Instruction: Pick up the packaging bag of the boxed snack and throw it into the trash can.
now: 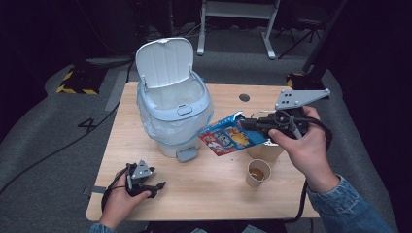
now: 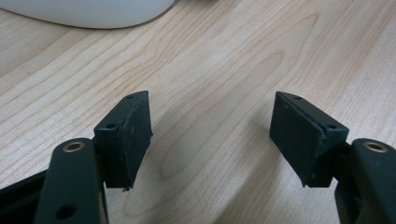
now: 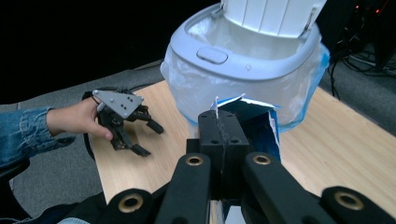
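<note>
Right claw (image 3: 219, 126) grips my snack packet (image 1: 228, 137) beside the open bin (image 1: 174, 104); left claw (image 1: 156, 188) rests open on the desk (image 1: 204, 194).

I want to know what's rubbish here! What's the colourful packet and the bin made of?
Snack packet: looks like thin printed plastic or foil, glossy, with a torn edge. Bin: smooth, matt, pale plastic, lined with a see-through, crinkly bag.

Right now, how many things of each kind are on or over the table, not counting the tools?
Bin with open lid: 1
Snack wrapper: 1
Paper cups: 2, the second partly hidden under the wrapper
Total: 4
</note>
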The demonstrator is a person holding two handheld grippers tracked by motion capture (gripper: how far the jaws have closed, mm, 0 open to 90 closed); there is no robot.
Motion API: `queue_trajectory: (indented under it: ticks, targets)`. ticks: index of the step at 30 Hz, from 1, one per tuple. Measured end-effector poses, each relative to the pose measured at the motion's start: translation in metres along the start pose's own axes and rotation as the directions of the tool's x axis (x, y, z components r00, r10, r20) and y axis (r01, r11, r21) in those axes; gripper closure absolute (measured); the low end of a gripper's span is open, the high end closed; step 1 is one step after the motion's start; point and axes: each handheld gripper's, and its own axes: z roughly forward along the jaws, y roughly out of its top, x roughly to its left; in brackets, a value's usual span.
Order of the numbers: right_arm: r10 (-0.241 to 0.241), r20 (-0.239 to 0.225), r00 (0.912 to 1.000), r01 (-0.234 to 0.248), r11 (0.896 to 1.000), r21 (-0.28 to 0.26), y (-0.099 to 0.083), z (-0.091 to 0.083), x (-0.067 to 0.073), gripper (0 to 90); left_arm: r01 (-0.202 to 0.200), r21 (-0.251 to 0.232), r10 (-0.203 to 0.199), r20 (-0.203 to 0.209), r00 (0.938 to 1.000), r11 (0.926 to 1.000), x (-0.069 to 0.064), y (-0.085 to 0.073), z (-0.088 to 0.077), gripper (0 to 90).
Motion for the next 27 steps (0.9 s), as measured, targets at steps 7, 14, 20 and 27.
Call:
queue_trajectory:
  ticks: [7,14,20,27]
  targets:
    - [0.001,-0.023,0.9997,-0.002,0.998,-0.062,0.02,-0.016,-0.002,90.0,-0.003,0.001,0.003,-0.006,1.0,1.0,-0.001,0.0,-0.001,29.8]
    - [-0.052,-0.019,0.9985,0.049,0.99,-0.131,0.048,-0.029,0.009,90.0,-0.006,0.002,0.006,-0.005,1.0,1.0,0.0,0.0,-0.001,29.7]
    - [-0.065,0.011,0.9978,0.066,0.977,-0.204,0.071,-0.031,0.013,90.0,0.001,-0.003,-0.001,-0.003,1.0,1.0,0.0,0.0,0.0,29.6]
    - [-0.05,0.05,0.9975,0.062,0.958,-0.281,0.09,-0.014,0.01,90.0,-0.004,-0.002,0.004,-0.005,1.0,1.0,0.0,0.001,0.001,29.4]
